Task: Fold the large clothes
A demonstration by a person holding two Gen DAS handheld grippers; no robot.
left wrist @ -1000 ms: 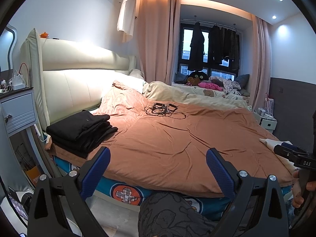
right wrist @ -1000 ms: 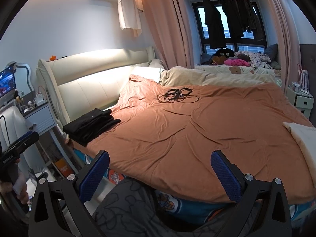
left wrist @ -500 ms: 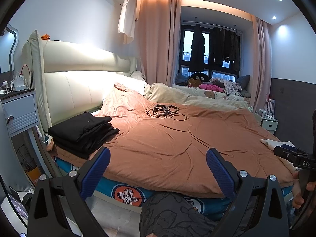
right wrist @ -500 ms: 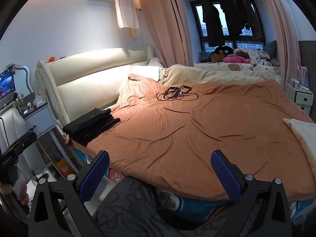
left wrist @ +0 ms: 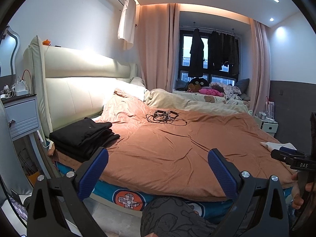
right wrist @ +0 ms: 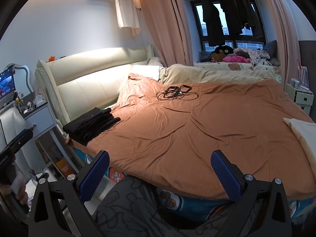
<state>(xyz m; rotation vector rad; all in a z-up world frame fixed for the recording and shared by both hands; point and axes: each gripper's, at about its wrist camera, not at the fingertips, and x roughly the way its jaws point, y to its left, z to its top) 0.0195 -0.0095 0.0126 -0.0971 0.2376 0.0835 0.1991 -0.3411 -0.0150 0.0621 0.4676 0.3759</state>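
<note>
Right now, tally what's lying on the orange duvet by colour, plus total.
Black: 2, the folded black clothes stack and the cable tangle with adapters
Cream: 1, the cream cloth at the right edge
Total: 3

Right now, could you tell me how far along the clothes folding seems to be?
Done: a stack of folded black clothes sits at the bed's left corner by the headboard. In hand: nothing; the left gripper and right gripper are both open and empty above the orange duvet. Possibly left: a cream fabric at the bed's right edge looks unfolded, though only partly in view.
</note>
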